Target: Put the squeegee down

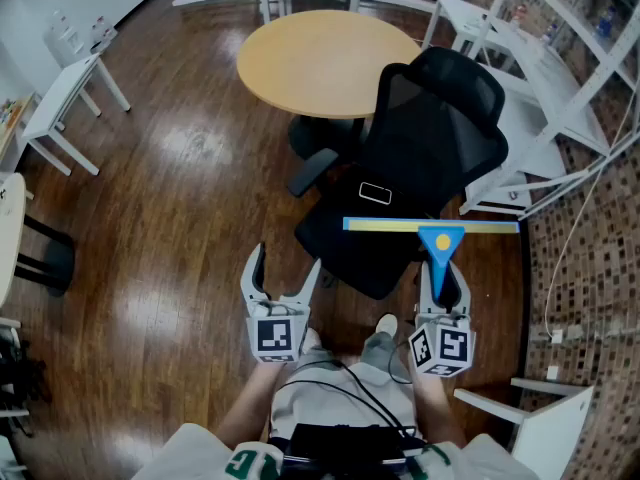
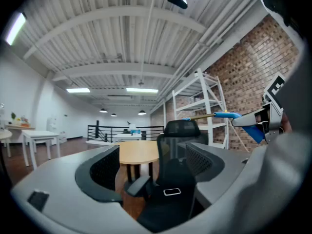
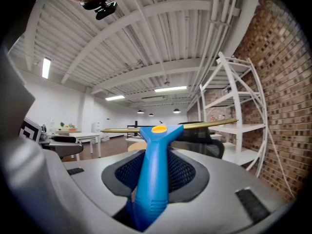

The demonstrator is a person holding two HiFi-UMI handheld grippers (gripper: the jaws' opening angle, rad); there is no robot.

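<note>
The squeegee [image 1: 441, 240] has a blue handle and a long yellow blade. My right gripper [image 1: 441, 286] is shut on the handle and holds it level over the front edge of the black office chair [image 1: 430, 138]. In the right gripper view the squeegee [image 3: 155, 165] runs straight out between the jaws, its blade crosswise. My left gripper [image 1: 284, 276] hangs to the left of the chair's seat, open, with nothing between its fingers. From the left gripper view the squeegee [image 2: 225, 115] shows at the right and the chair [image 2: 170, 189] straight ahead.
A small dark flat rectangle with a white outline [image 1: 375, 193] lies on the chair's seat. Beyond the chair stands a round wooden table [image 1: 320, 63]. White shelving [image 1: 560, 88] lines the brick wall at the right. White tables [image 1: 60, 98] stand at the left on the wooden floor.
</note>
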